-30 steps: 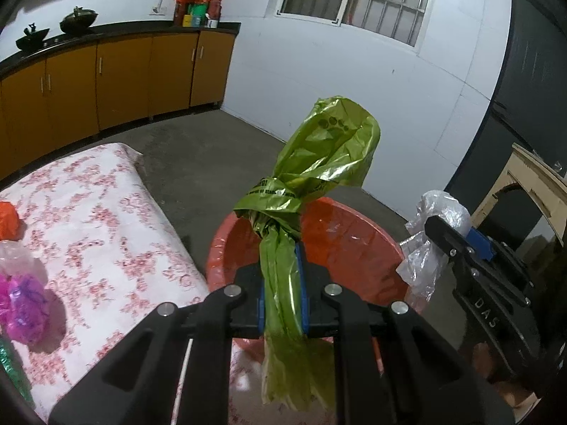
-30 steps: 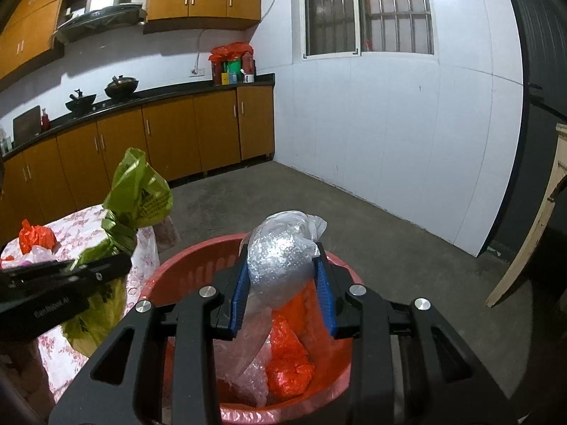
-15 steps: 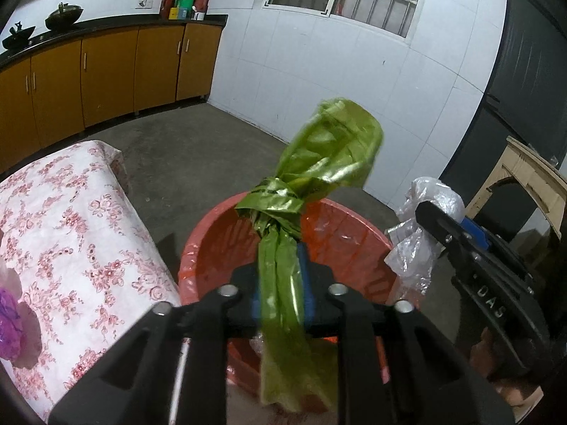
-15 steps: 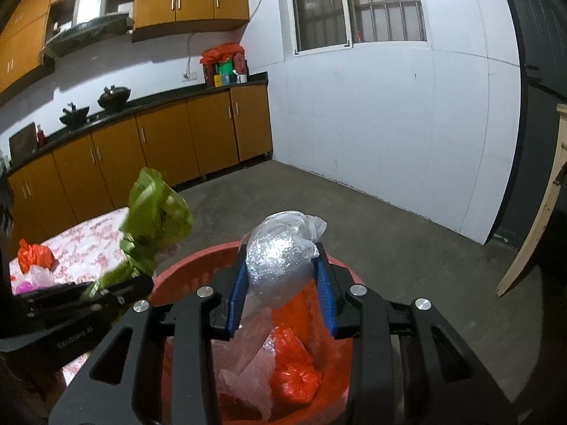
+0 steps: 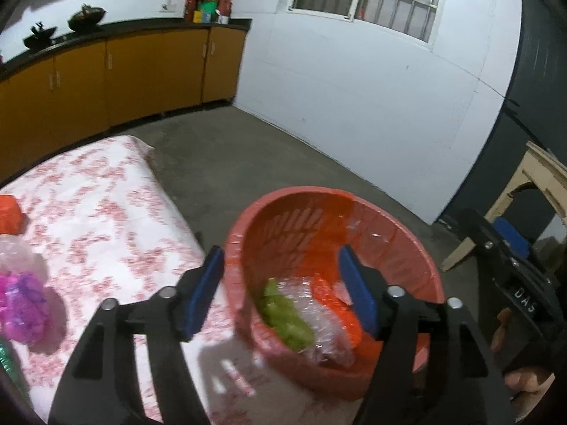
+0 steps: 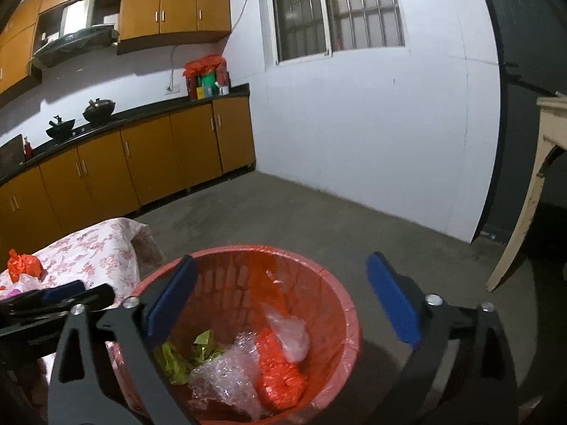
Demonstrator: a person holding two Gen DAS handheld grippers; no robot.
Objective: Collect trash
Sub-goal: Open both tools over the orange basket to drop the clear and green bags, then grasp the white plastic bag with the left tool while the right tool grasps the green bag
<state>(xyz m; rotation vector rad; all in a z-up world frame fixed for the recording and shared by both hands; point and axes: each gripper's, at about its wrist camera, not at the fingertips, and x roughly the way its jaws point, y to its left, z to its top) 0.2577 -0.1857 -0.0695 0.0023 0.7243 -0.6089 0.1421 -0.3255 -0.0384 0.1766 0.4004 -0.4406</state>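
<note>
Both grippers have just been opening, and nothing is between their fingers: the green bag point(image 6: 177, 361) that the left gripper point(image 5: 280, 283) pinched a second ago and the clear bag point(image 6: 226, 379) that the right gripper point(image 6: 280, 294) held are now in the red basket point(image 6: 340, 304) below and ahead of the spread jaws. The two lie crumpled side by side on the bottom, the green one to the left (beside an orange bag point(image 6: 280, 375)). To the left of the left gripper, a pink bag point(image 5: 21, 304) lies on the flowered tablecloth point(image 5: 106, 219)
</note>
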